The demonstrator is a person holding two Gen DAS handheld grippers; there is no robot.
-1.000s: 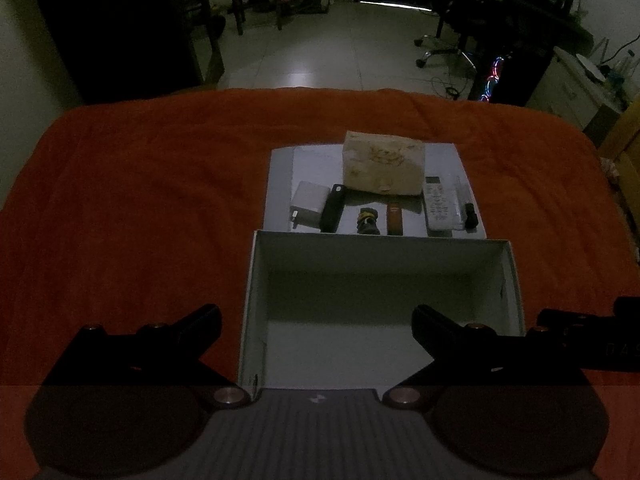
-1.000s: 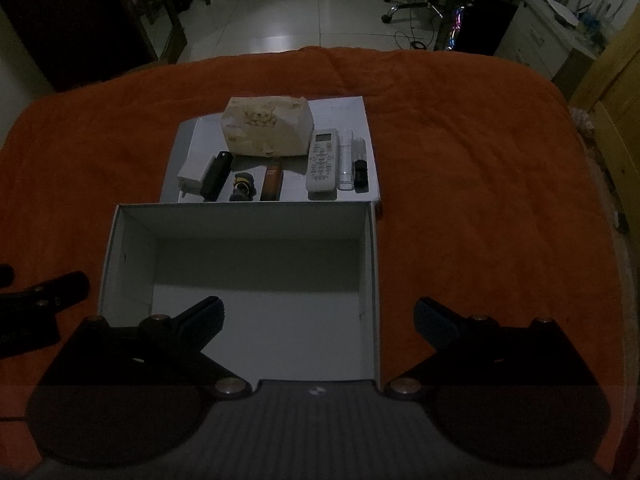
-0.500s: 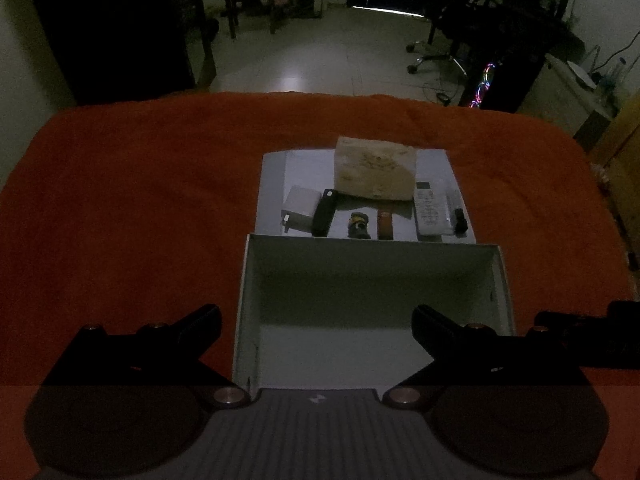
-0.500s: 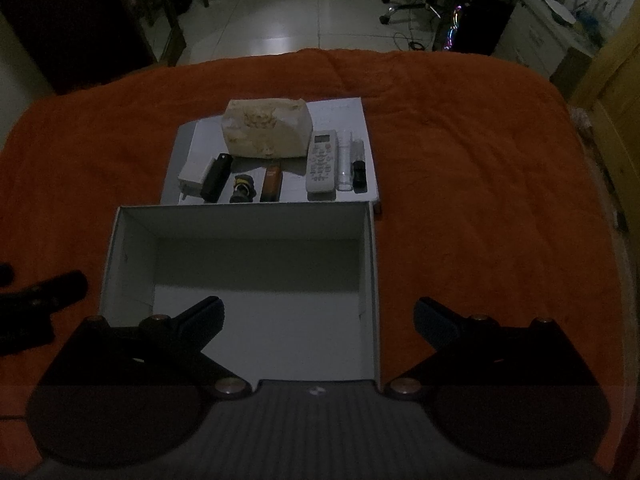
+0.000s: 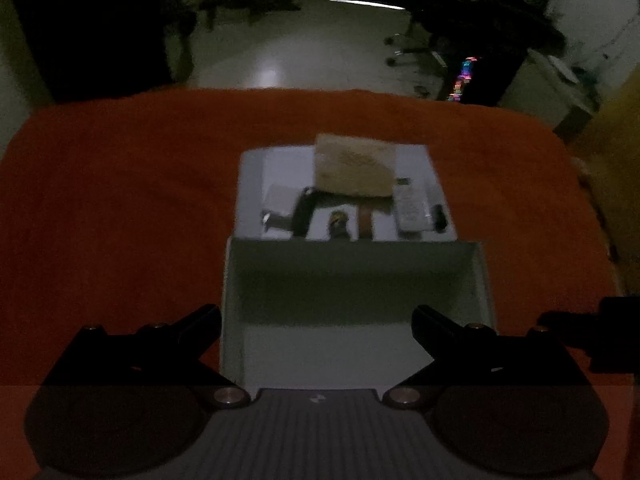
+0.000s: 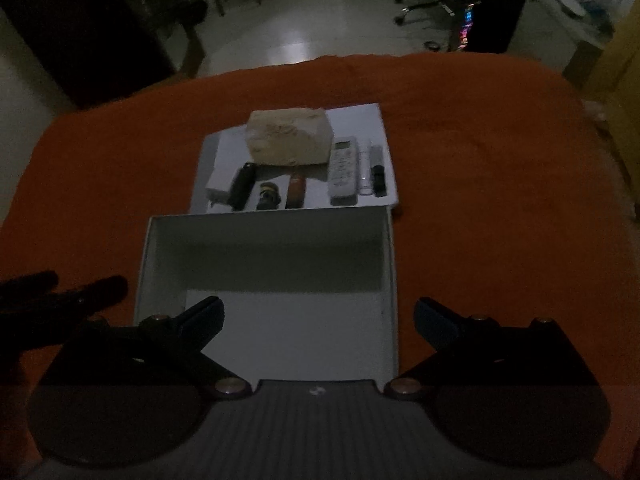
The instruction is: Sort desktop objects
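Whole left wrist view smeared with motion blur, so the small stuff on the grey sheet (image 5: 256,168) reads as blobs. Brown stick thing (image 5: 365,220) half tucked under the tissue pack (image 5: 352,164) there. Near ends of the white charger (image 6: 219,185) and black bar (image 6: 242,186) cut off behind the white box (image 6: 267,227) far wall. Left tongs (image 6: 60,300) chopped by the frame edge in the right wrist view. Tiny dark item (image 6: 267,196) too dim to identify.
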